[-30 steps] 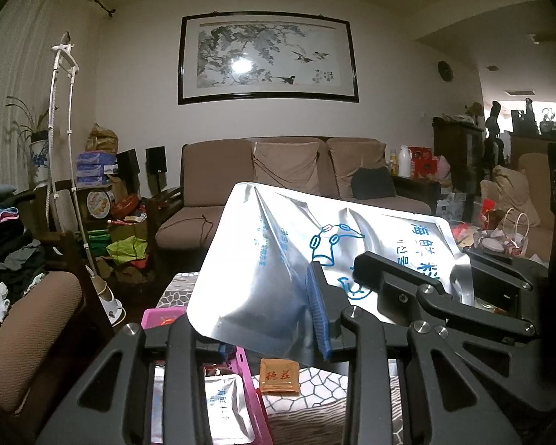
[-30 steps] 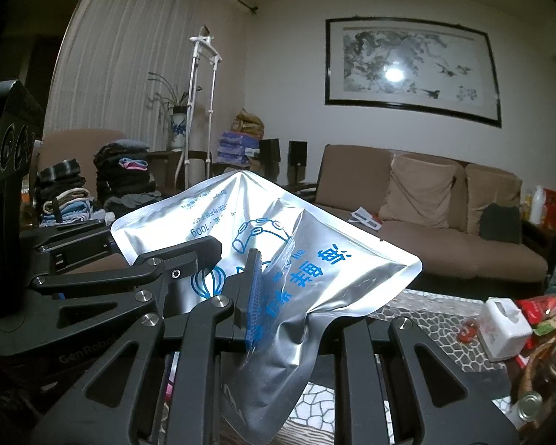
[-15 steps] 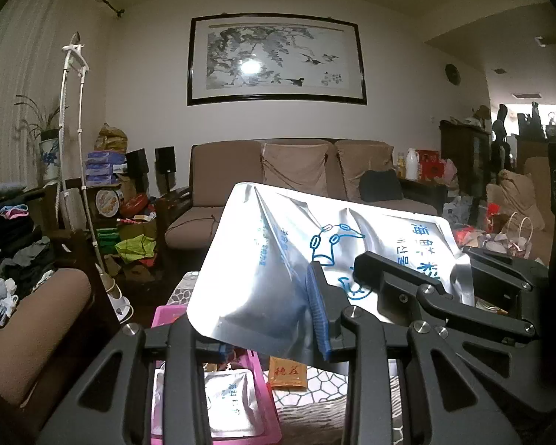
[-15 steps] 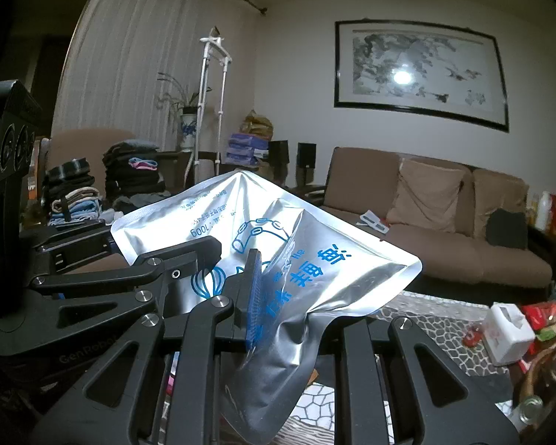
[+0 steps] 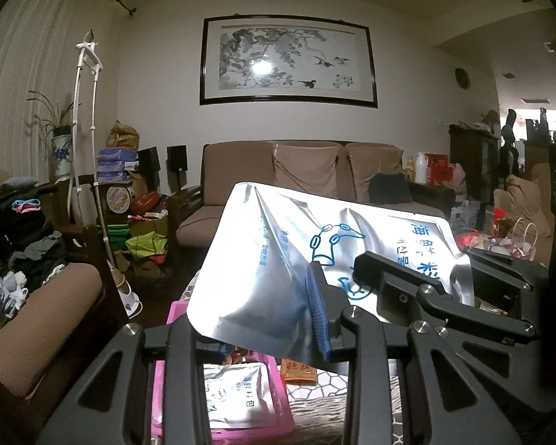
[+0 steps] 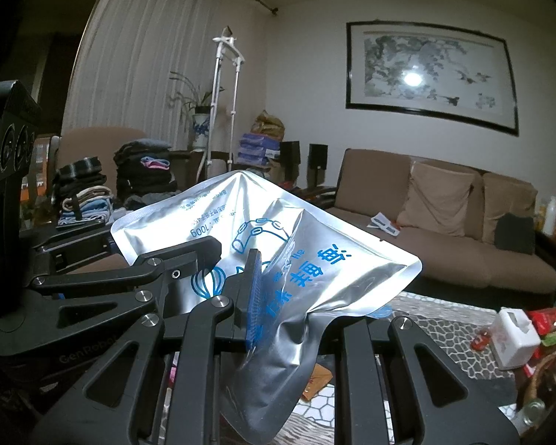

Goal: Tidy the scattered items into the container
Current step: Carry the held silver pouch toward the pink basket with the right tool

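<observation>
The silver foil pouch, printed with blue characters and a blue line drawing, is creased and bulged and is held in the air above the patterned table. The left gripper and the right gripper each clamp an edge of it between their blue-padded fingers. Below, a pink container holds a similar flat silver packet, with a small orange sachet lying just beside the container on the table.

Left gripper and right gripper both raised, level, side by side, jaws of each clamped on the same silver pouch.
</observation>
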`<action>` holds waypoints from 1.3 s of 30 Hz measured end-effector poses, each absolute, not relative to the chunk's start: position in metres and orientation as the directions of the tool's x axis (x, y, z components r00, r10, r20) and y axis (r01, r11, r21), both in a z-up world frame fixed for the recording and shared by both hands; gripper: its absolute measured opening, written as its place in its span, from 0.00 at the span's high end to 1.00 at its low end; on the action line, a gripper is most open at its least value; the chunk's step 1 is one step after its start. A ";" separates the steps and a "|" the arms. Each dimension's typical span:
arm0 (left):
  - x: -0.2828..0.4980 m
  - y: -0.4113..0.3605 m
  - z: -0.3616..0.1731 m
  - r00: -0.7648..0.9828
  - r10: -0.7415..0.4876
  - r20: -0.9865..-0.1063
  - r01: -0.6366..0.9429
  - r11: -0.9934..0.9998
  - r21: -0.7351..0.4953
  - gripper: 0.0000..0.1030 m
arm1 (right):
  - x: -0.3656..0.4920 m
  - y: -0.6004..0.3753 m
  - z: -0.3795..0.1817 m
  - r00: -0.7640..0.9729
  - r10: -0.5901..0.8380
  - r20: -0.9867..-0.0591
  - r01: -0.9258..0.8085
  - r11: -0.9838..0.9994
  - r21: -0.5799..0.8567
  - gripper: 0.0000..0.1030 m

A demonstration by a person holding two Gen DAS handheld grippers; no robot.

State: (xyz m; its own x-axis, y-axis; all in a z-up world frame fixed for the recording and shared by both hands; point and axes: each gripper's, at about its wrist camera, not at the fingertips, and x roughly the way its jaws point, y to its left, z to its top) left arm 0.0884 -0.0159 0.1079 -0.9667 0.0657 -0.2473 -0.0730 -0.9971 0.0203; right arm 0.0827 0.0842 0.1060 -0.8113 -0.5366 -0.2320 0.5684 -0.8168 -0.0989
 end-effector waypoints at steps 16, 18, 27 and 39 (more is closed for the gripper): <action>0.103 -0.028 0.118 -0.974 0.033 -0.224 -0.038 -0.999 0.017 0.68 | 0.097 0.068 0.119 -0.806 -0.554 -0.211 0.583 -0.804 -0.118 0.85; 0.105 -0.029 0.120 -0.975 0.030 -0.220 -0.034 -0.999 0.017 0.68 | 0.099 0.066 0.122 -0.804 -0.557 -0.207 0.585 -0.802 -0.116 0.85; 0.118 -0.036 0.129 -0.980 0.006 -0.199 -0.010 -1.000 0.018 0.69 | 0.110 0.056 0.133 -0.797 -0.574 -0.188 0.599 -0.791 -0.125 0.85; 0.129 -0.051 0.133 -0.979 -0.039 -0.202 0.039 -0.999 0.004 0.69 | 0.118 0.036 0.136 -0.777 -0.600 -0.192 0.626 -0.769 -0.131 0.85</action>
